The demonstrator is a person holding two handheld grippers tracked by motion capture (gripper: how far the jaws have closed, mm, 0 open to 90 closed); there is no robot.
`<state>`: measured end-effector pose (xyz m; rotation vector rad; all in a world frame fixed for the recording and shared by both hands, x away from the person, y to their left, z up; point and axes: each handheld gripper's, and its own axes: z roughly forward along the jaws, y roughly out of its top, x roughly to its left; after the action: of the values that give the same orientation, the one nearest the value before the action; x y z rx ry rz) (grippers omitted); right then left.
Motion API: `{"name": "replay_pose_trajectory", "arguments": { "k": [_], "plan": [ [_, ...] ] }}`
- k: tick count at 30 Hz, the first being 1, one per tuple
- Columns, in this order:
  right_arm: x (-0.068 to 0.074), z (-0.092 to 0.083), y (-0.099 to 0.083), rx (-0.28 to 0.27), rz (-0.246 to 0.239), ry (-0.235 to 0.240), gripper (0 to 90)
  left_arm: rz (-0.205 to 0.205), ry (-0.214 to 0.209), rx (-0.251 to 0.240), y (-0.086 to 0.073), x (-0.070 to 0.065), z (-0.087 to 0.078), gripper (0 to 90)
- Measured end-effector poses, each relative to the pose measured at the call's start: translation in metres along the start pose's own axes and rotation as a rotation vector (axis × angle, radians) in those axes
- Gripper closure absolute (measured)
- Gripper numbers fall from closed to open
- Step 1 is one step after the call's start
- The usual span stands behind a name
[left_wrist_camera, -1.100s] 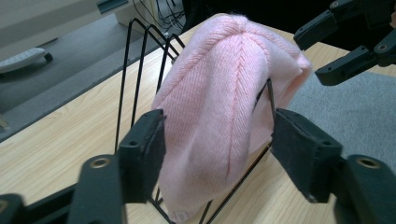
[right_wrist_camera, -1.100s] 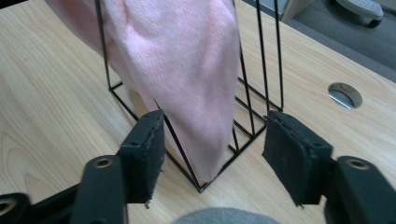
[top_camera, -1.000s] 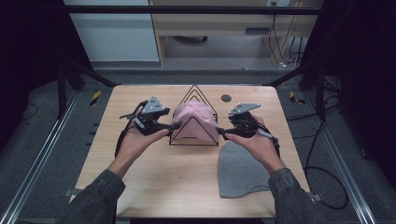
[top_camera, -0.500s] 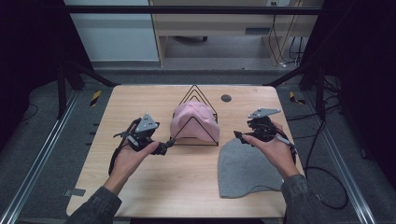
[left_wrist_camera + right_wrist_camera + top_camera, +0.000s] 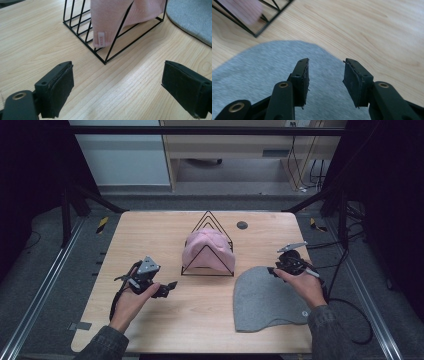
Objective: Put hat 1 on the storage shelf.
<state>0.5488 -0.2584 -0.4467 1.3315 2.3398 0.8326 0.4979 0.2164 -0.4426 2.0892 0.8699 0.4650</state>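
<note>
Moved: both grippers are backing off the pink hat (image 5: 208, 251), now draped on the wire rack (image 5: 226, 271)
Left gripper (image 5: 169, 287): fingers gaping, empty
Right gripper (image 5: 273, 270): fingers narrowing, unclamped, over the grey hat (image 5: 265, 300)
Meaning: grey hat is coming next

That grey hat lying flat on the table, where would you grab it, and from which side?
I'd probably pinch the rounded top edge of the grey hat, coming down from above at the end nearest the wire rack. It lies flat, so only a rim gives the open right tool a fold to close on, and that edge sits just below it.
</note>
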Motion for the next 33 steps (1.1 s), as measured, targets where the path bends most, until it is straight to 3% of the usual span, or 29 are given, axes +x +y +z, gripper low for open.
{"name": "replay_pose_trajectory", "arguments": {
  "k": [5,11,21,25,29,33],
  "plan": [
    [-0.011,0.001,-0.011,0.019,0.034,-0.004,53.8,0.01,0.027,0.013,-0.002,0.003,0.0,9.9],
    [-0.02,0.005,-0.021,0.055,0.058,-0.015,50.1,0.009,0.031,0.019,-0.003,0.005,0.0,9.9],
    [-0.026,0.021,-0.025,0.099,0.089,-0.024,45.4,0.02,0.038,0.026,-0.004,0.004,0.001,10.1],
    [-0.025,0.024,-0.024,0.103,0.073,-0.019,51.5,0.021,0.043,0.026,-0.004,0.005,0.001,10.3],
    [-0.023,0.023,-0.024,0.111,0.038,-0.03,67.8,0.023,0.046,0.026,-0.004,0.005,0.001,10.4],
    [-0.021,0.023,-0.025,0.11,0.027,-0.012,78.9,0.024,0.048,0.025,-0.004,0.004,0.0,10.5]
  ]
}}
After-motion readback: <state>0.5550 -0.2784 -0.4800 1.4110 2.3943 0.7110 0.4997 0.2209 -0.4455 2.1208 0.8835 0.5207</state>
